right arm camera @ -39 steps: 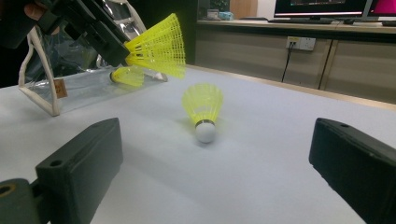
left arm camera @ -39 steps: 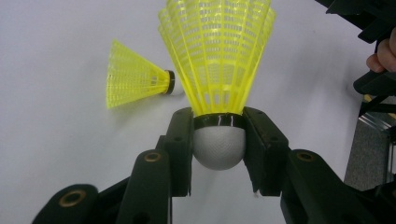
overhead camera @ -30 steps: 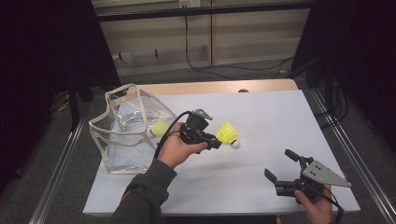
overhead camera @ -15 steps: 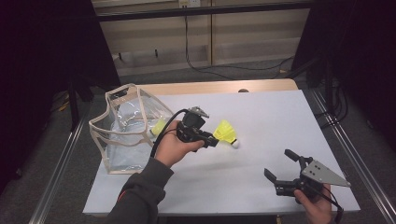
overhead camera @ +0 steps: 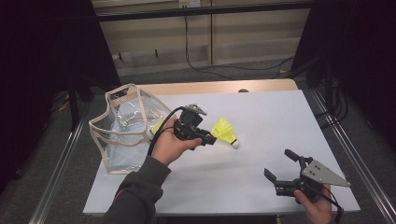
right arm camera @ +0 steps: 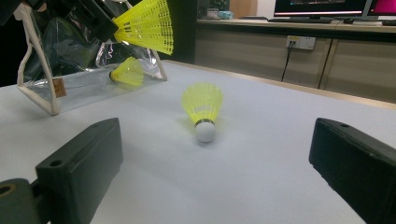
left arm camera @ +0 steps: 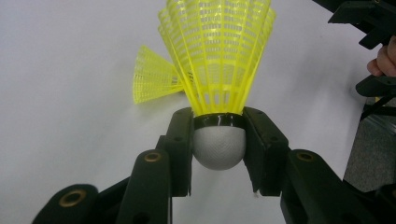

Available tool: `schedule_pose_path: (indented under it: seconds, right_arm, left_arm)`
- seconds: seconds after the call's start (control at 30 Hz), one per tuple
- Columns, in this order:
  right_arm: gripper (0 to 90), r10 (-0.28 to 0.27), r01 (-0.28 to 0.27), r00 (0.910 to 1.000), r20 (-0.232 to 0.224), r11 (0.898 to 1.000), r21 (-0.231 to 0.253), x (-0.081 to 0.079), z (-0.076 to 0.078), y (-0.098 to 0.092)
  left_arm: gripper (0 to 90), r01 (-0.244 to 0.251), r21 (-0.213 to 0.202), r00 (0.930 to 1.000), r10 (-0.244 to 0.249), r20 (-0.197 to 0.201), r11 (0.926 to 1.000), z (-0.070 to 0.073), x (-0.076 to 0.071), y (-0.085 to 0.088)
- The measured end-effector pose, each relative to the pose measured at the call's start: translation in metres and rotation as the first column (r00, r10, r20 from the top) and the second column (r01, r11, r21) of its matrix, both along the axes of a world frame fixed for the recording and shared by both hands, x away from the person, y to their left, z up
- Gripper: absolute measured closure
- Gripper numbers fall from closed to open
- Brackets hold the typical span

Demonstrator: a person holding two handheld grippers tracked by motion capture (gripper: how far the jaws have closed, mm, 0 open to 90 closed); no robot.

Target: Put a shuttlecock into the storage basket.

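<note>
My left gripper [overhead camera: 209, 138] [left arm camera: 218, 140] is shut on the white cork of a yellow plastic shuttlecock [left arm camera: 217, 56] [right arm camera: 145, 25] and holds it above the table, just right of the bag. A second shuttlecock [overhead camera: 230, 139] [right arm camera: 203, 109] [left arm camera: 154, 81] lies on the white tabletop [overhead camera: 280, 116] beyond the held one. A third shuttlecock [overhead camera: 159, 124] [right arm camera: 126, 72] rests inside the clear plastic bag with beige trim [overhead camera: 112, 136] [right arm camera: 42, 93]. My right gripper [overhead camera: 278, 163] [right arm camera: 219, 163] stands open near the front right corner, nothing between its jaws, facing the loose shuttlecock.
The bag stands open at the table's left side. Metal rails run along both table sides. A wooden strip [overhead camera: 224, 87] edges the far side, with cables on the floor beyond. The right hand [left arm camera: 385, 60] and its gripper appear at the left gripper view's right edge.
The left gripper has drifted slightly left, toward the bag, still holding its shuttlecock. The right gripper and the loose shuttlecock have stayed put.
</note>
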State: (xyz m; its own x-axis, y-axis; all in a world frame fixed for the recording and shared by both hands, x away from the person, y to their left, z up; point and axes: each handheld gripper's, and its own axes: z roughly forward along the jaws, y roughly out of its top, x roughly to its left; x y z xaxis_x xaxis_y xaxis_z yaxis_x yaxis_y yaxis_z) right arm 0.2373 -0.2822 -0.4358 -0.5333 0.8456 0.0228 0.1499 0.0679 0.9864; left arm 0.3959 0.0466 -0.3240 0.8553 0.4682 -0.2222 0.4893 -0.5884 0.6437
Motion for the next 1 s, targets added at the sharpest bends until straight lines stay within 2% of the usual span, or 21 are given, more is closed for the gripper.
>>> schedule_pose_path:
  seconds: [0.33, 0.8, 0.9, 1.0]
  right_arm:
    - [2.6, 0.0, 0.0, 1.0, 0.001, 1.0, 0.0, 0.0, 0.0, 0.0]
    - [2.6, 0.001, -0.001, 1.0, 0.003, 1.0, 0.0, 0.0, 0.0, 0.0]
    - [2.6, 0.001, -0.001, 1.0, 0.003, 1.0, 0.001, 0.0, 0.0, 0.0]
    - [2.6, 0.002, -0.002, 1.0, 0.004, 1.0, 0.0, 0.0, 0.0, 0.0]
  left_arm:
    - [64.9, -0.025, -0.003, 0.9997, 0.025, -0.001, 0.9997, 0.007, 0.001, 0.004]
    - [64.8, -0.032, -0.001, 0.9995, 0.032, -0.008, 0.9995, 0.016, 0.002, 0.007]
    - [64.9, -0.021, 0.007, 0.9998, 0.021, -0.006, 0.9997, 0.018, 0.002, 0.009]
    - [64.8, -0.035, 0.004, 0.9994, 0.035, -0.007, 0.9994, 0.02, 0.002, 0.01]
